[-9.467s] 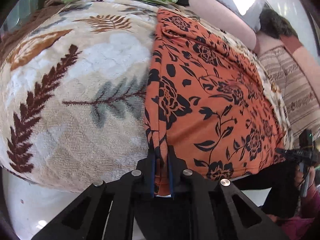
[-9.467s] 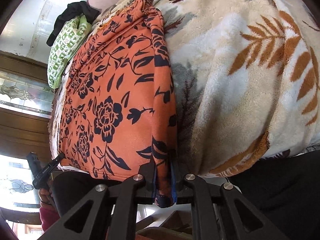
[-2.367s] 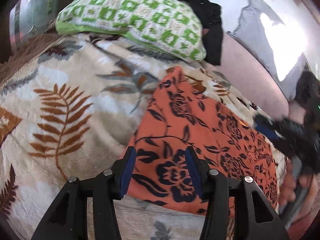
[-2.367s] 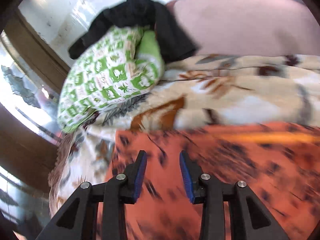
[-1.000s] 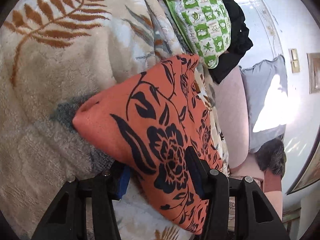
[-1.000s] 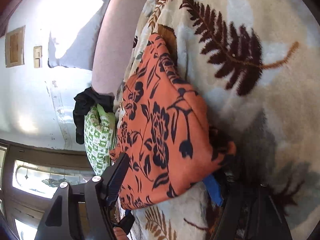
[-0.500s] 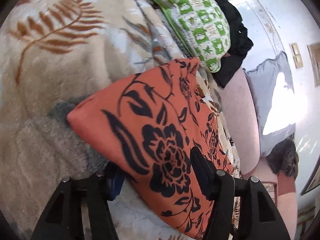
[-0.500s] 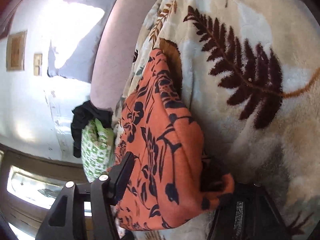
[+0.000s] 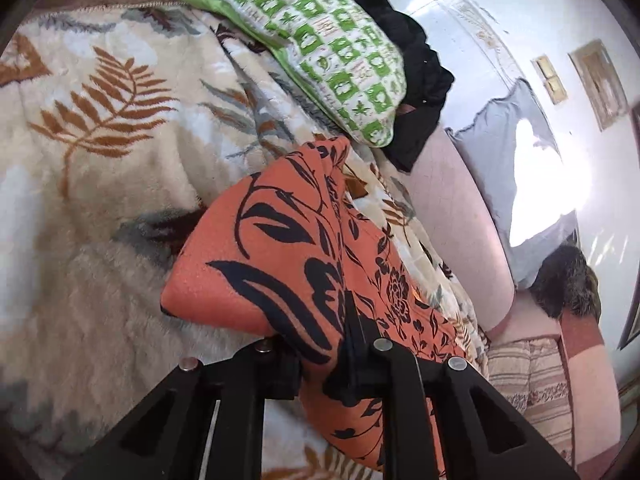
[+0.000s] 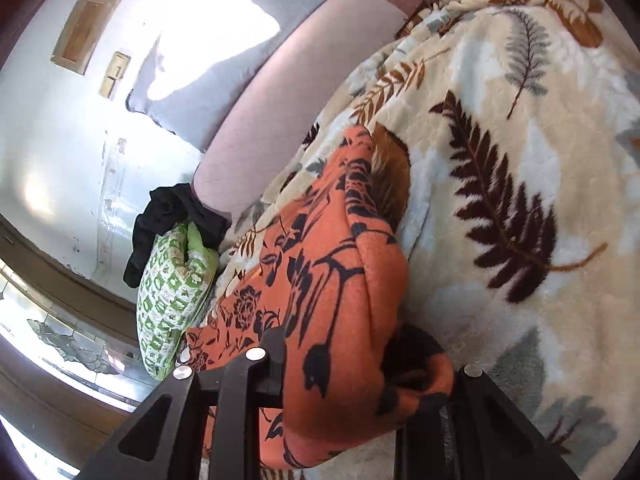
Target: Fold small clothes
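Gripping orange floral garment (image 9: 272, 264), both jaws closed since half-second-earlier frame, fold raised

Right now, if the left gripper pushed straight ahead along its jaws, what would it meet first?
The orange floral garment itself: the left gripper is already shut on its near fold, and the cloth bulges ahead. Beyond it probably lies the leaf-print blanket, then the green checked pillow, though depth is unclear.

The leaf-print blanket (image 9: 100, 152) lies bare to the left of the orange cloth (image 9: 280, 248). At the far end a green pillow (image 9: 320, 52) and black garment (image 9: 416, 80) block the way; a pink cushion (image 10: 288, 100) borders the far right.
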`<state>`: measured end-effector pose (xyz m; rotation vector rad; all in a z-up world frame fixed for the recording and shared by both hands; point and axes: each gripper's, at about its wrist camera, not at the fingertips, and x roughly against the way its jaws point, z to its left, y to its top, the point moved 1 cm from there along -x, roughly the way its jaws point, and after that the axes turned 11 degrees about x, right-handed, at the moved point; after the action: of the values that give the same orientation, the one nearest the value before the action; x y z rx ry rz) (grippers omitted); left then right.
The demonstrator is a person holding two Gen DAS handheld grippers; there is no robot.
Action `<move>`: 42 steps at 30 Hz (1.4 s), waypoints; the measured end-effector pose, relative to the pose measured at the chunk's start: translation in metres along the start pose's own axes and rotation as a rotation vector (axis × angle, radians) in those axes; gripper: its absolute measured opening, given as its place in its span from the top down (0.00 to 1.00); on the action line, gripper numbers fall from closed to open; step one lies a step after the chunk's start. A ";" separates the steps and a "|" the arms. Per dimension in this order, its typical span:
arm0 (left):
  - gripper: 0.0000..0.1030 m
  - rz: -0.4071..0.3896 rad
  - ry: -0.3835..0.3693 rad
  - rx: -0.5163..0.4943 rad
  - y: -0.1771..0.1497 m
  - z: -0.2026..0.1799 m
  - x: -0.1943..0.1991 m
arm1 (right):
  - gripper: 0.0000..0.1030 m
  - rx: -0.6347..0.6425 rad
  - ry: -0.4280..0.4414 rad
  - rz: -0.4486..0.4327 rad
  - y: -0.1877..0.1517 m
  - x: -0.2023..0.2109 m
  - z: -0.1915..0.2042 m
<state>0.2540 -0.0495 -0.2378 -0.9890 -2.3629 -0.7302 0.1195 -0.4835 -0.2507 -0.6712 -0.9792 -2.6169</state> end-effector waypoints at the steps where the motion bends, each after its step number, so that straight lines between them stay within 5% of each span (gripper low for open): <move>1: 0.84 -0.003 0.011 -0.010 -0.004 0.002 0.005 | 0.74 -0.013 -0.003 0.013 -0.002 0.004 -0.005; 4: 0.81 0.016 0.069 -0.005 -0.011 0.014 0.002 | 0.74 -0.083 -0.029 0.106 -0.014 0.004 -0.024; 8: 0.72 0.077 0.083 0.096 -0.005 0.035 -0.011 | 0.59 -0.318 -0.023 0.214 -0.031 0.008 -0.062; 10: 0.58 0.088 0.089 0.109 0.000 0.038 -0.013 | 0.48 -0.421 -0.024 0.163 -0.030 0.030 -0.080; 12: 0.57 0.076 0.095 0.110 0.001 0.040 -0.015 | 0.43 -0.434 -0.100 0.074 -0.017 0.060 -0.094; 17: 0.57 0.029 0.120 0.062 -0.003 0.030 -0.020 | 0.40 -0.266 -0.199 -0.142 0.019 0.112 -0.093; 23: 0.57 -0.024 0.138 0.003 -0.005 0.020 -0.028 | 0.53 0.096 -0.030 -0.021 0.031 0.051 -0.007; 27: 0.46 -0.012 0.136 -0.016 -0.003 0.018 -0.035 | 0.53 0.233 0.016 0.065 0.019 0.011 0.032; 31: 0.49 -0.025 0.148 -0.065 -0.004 0.012 -0.034 | 0.55 0.285 0.015 0.143 0.011 -0.018 0.038; 36: 0.70 -0.037 0.156 -0.104 -0.004 0.007 -0.029 | 0.78 0.208 0.056 0.180 0.021 -0.037 0.024; 42: 0.68 0.035 0.116 -0.029 0.005 0.017 -0.030 | 0.78 0.235 0.046 0.218 0.025 -0.073 0.042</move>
<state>0.2725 -0.0511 -0.2669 -0.9715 -2.2361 -0.7886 0.2052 -0.4676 -0.2462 -0.6185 -1.1102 -2.2752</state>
